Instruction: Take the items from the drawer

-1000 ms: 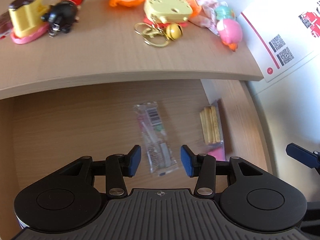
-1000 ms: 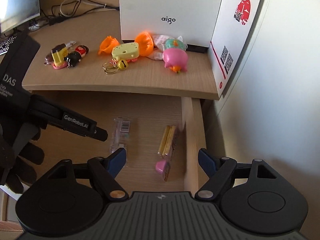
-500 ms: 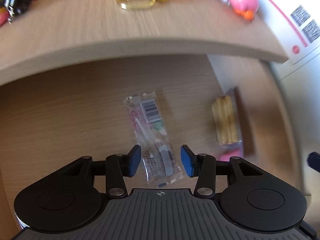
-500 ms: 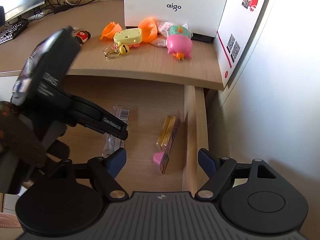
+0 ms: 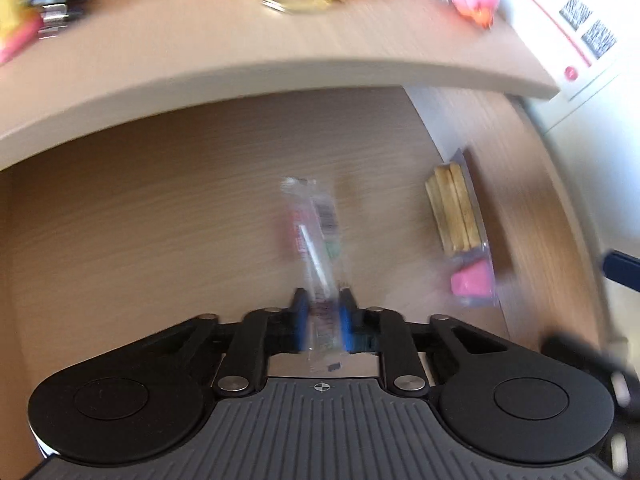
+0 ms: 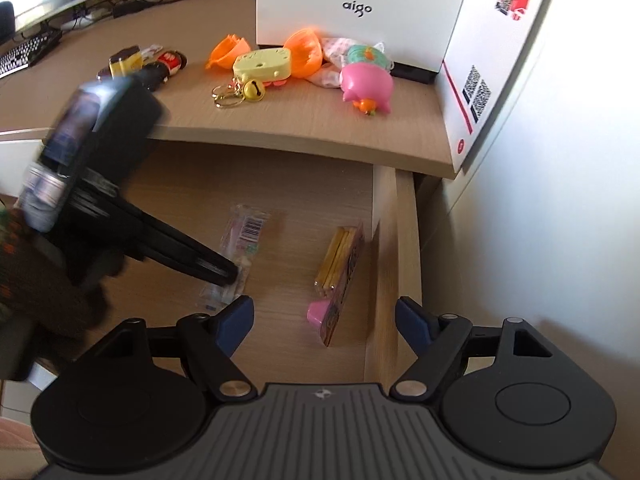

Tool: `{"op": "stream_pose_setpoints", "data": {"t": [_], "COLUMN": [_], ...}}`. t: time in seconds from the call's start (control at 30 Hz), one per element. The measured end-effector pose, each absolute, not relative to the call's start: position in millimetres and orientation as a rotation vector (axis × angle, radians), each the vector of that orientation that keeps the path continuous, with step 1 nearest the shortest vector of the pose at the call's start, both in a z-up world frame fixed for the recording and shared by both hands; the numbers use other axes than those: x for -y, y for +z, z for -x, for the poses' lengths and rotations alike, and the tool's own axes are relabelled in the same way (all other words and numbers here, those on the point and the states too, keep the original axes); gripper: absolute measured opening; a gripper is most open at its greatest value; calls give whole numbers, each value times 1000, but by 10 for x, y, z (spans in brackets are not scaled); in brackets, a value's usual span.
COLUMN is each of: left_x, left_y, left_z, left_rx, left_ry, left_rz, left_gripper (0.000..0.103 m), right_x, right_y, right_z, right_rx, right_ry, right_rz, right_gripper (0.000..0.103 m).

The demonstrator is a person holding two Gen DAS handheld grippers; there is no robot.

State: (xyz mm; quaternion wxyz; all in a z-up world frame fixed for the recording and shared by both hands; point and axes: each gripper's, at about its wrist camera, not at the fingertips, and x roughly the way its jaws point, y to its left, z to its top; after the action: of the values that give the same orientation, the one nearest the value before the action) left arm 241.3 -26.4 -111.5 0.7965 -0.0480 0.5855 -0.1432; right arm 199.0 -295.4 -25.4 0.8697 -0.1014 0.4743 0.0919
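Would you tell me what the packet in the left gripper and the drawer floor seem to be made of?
Packet: thin clear plastic film, probably glossy; contents and a barcode show through. Drawer floor: wood-look board, matt, with printed-looking grain; probably laminate.

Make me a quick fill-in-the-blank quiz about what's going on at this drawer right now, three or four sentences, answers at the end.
1. The left gripper is shut on the ____ packet.
2. The right gripper is ____, with nothing between its pads.
3. The packet of yellow sticks lies against the drawer's ____ wall.
4. The pink pig toy sits on the ____, not in the drawer.

Answers: clear plastic; open; right; desktop
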Motion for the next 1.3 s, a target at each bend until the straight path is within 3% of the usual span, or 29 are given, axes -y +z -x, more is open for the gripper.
{"op": "stream_pose_setpoints", "data": {"t": [0.03, 0.17, 0.43, 0.57, 1.03, 1.13, 1.3], "left_x": [167, -198, -424, -170, 289, 398, 550], "left_y": [-1055, -876, -891, -1005, -1147, -1166, -1188], "left_z": [-2350, -2123, -2223, -2199, -2350, -2390, -2399], "left_rx": [-1247, -1209, -1261, -1265, -1289, -1313, -1318], "left_ry": [-311, -283, -321, -356, -274, -265, -338], "left_rz": [112, 142, 279, 260, 158, 102, 81], "left_gripper": [9, 9, 13, 17, 19, 33, 34], "right_x": [2948, 2907, 2729, 2670, 2940, 2924, 2890], "right_y": [-263, -350, -544, -485, -434, -422, -430], "right_z": [-2030, -2303, -2728, -2584, -2234, -2178, -2174], "right_rx": [-1003, -1067, -1202, -1174, -1137, -1126, -1092], "right_ry": [185, 150, 164, 164, 96, 114, 128], "right_rz": [204, 154, 86, 125, 94, 107, 135], "right_gripper": [70, 58, 57, 57, 57, 57, 57]}}
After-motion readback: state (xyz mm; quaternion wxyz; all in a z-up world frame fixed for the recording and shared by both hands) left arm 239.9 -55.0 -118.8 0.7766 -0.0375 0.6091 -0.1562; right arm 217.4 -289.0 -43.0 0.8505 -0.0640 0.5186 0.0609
